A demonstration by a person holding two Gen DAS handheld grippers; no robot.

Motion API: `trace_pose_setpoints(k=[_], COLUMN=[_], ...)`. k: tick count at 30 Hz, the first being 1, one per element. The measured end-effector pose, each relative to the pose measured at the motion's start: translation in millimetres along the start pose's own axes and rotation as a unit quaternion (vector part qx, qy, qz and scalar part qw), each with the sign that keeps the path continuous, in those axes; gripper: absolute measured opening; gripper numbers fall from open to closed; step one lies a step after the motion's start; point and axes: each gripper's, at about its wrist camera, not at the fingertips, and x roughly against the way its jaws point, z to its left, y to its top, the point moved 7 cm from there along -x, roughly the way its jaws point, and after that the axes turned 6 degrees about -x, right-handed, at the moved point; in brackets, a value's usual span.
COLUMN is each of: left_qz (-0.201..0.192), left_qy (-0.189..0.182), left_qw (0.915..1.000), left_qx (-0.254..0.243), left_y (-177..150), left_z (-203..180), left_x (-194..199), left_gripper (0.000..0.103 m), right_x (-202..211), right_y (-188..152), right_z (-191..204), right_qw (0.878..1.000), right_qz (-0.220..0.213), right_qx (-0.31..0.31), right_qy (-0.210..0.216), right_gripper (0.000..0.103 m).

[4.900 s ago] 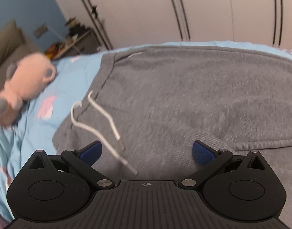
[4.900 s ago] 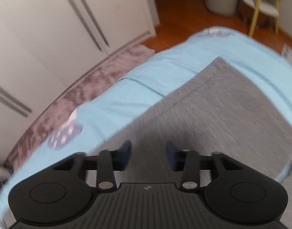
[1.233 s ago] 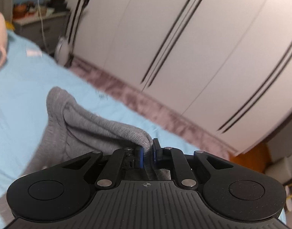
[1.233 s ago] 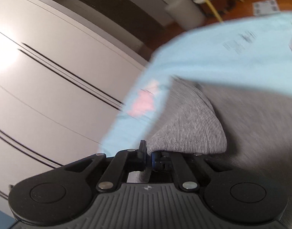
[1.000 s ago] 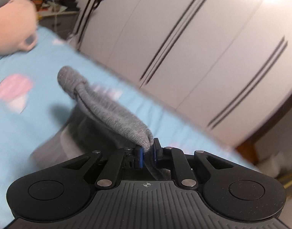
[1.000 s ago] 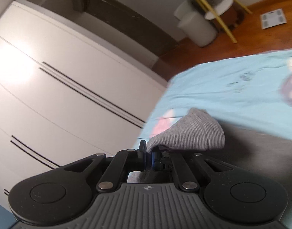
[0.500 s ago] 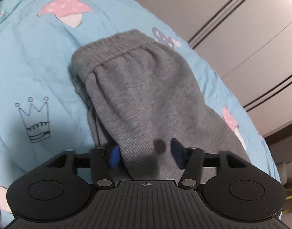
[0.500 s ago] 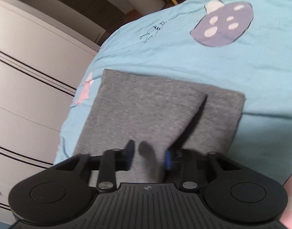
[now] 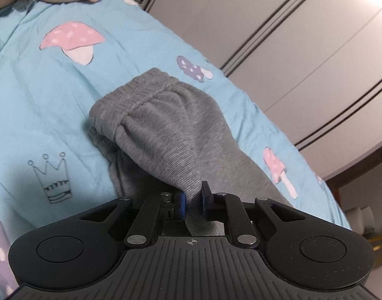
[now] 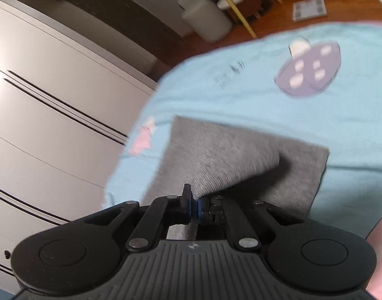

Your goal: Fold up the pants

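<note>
Both grippers reclosed since 0.5 s ago: L gripper (image 9: 192, 201) & R gripper (image 10: 194, 206) pinch pants (image 9: 166, 135); waistband at 11 o'clock; folded once, more folds left.

No readable text, labels or numbers anywhere

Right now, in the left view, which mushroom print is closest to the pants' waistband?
The purple mushroom, just beyond the waistband; both pink ones lie farther off.

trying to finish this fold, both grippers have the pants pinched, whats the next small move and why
Probably lift and carry both pinched edges forward: left gripper and right gripper each have jaws shut on the grey knit sweatpants, folded on the light blue mushroom-print bedsheet.
</note>
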Motion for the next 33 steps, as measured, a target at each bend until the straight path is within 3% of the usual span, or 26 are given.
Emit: trace_pose_setpoints(k=[2, 4, 5, 7, 8, 10, 12, 14, 17, 21, 23, 25, 27, 29, 31, 32, 33], left_qz=[0.014, 0.041, 0.053, 0.048, 0.036, 0.011, -0.014, -0.047, -0.084, -0.076, -0.057, -0.027, -0.002, 0.021, 0.002, -0.003, -0.01], left_qy=[0.018, 0.039, 0.055, 0.094, 0.11, 0.156, 0.194, 0.222, 0.2, 0.134, 0.123, 0.136, 0.141, 0.184, 0.185, 0.195, 0.215], left_qw=[0.9997, 0.9983, 0.997, 0.9942, 0.993, 0.9866, 0.9782, 0.9698, 0.9693, 0.9739, 0.9688, 0.961, 0.9522, 0.9374, 0.9353, 0.9323, 0.9271], left_qx=[-0.01, -0.011, -0.013, -0.02, -0.024, -0.046, -0.074, -0.091, -0.116, -0.168, -0.207, -0.239, -0.271, -0.295, -0.301, -0.304, -0.307], left_y=[-9.8, -24.6, -32.1, -37.6, -36.4, -29.3, -20.1, -12.3, -1.0, -5.3, -17.0, -31.1, -50.4, -65.4, -63.8, -59.5, -53.2], left_z=[11.2, 24.6, 31.1, 39.2, 38.8, 39.2, 36.2, 30.1, 5.7, -38.7, -58.2, -66.2, -68.1, -57.0, -54.5, -53.8, -52.2], left_x=[-5.4, -18.2, -23.6, -23.2, -16.7, -3.3, 12.6, 31.0, 41.0, 19.9, -6.3, -32.7, -57.1, -74.6, -71.3, -68.4, -65.9], left_gripper=[0.015, 0.018, 0.035, 0.059, 0.075, 0.089, 0.092, 0.093, 0.096, 0.096, 0.096, 0.096, 0.096, 0.099, 0.101, 0.101, 0.101], right_x=[12.0, 8.0, 1.1, -16.6, -14.6, -4.6, 9.9, 24.8, 31.3, 0.7, -22.2, -39.3, -53.9, -58.5, -58.6, -60.0, -64.7], right_y=[-2.2, -9.3, -14.1, -24.7, -24.8, -17.7, -9.2, -4.6, -13.0, -68.2, -106.1, -134.9, -154.4, -159.0, -152.2, -148.0, -143.3], right_z=[-10.8, -31.0, -42.0, -63.4, -66.4, -62.3, -55.5, -41.9, -11.7, 37.5, 52.1, 55.9, 51.2, 44.4, 39.4, 34.5, 29.1], right_qw=[1.0, 0.999, 0.997, 0.988, 0.989, 0.989, 0.981, 0.971, 0.97, 0.974, 0.968, 0.956, 0.933, 0.91, 0.902, 0.901, 0.898], right_qz=[-0.007, 0.001, 0.008, 0.028, 0.025, 0.005, -0.031, -0.073, -0.099, -0.04, 0.018, 0.069, 0.1, 0.095, 0.078, 0.076, 0.075], right_qx=[0.003, 0.013, 0.021, 0.045, 0.036, 0.022, 0.042, 0.081, 0.13, 0.201, 0.239, 0.276, 0.334, 0.386, 0.402, 0.4, 0.397], right_qy=[-0.005, -0.041, -0.074, -0.143, -0.138, -0.146, -0.185, -0.212, -0.181, -0.097, -0.074, -0.067, -0.092, -0.115, -0.136, -0.153, -0.172], right_gripper=[0.004, 0.004, 0.005, 0.005, 0.005, 0.014, 0.041, 0.057, 0.057, 0.057, 0.058, 0.058, 0.06, 0.063, 0.079, 0.099, 0.098])
